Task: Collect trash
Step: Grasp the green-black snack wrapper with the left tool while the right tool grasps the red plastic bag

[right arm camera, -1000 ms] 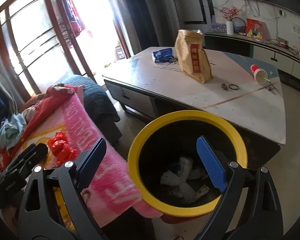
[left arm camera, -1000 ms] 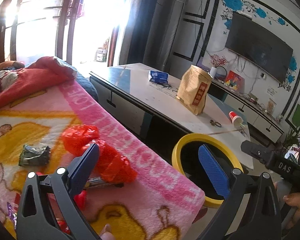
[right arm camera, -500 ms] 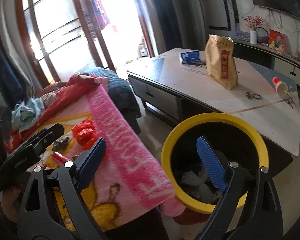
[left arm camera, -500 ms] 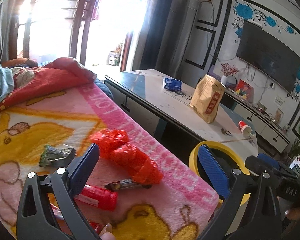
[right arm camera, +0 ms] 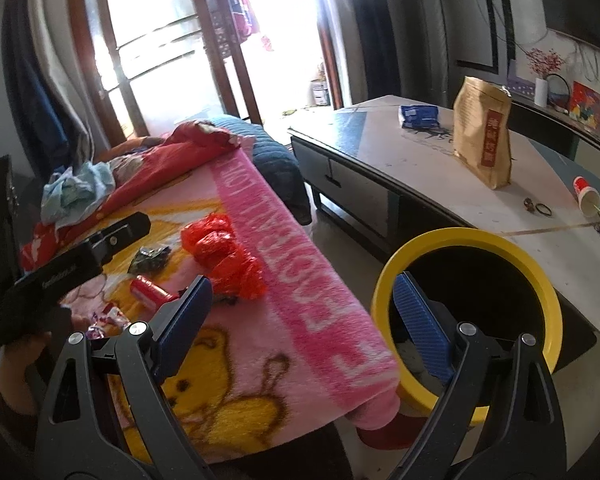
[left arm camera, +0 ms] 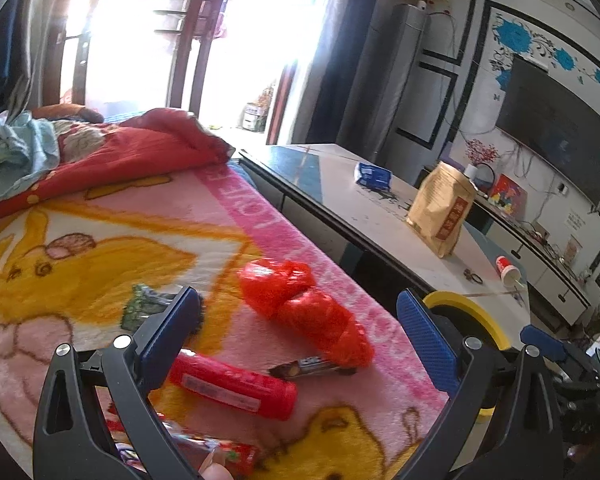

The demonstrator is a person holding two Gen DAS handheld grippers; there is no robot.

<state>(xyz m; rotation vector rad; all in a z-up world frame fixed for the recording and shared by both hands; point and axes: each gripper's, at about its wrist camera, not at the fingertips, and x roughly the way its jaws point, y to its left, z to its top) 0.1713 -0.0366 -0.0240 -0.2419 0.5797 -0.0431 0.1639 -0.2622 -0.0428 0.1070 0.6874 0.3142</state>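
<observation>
While both tongs stand spread and hold nothing, the left gripper (left arm camera: 296, 320) hangs over a fuzzy pink blanket (left arm camera: 100, 248). Between its ribbed blue pads lie a crinkled red plastic bag (left arm camera: 304, 310), a smooth red tube (left arm camera: 232, 384) and a thin dark wrapper (left arm camera: 310, 366); a crumpled green wrapper (left arm camera: 140, 306) sits just behind its left pad. Past the right gripper (right arm camera: 304, 312), the round yellow-rimmed bin (right arm camera: 496, 244) stands beside the blanket's edge, in front of a glossy low table (right arm camera: 420, 168) bearing a stiff brown paper bag (right arm camera: 484, 136).
</observation>
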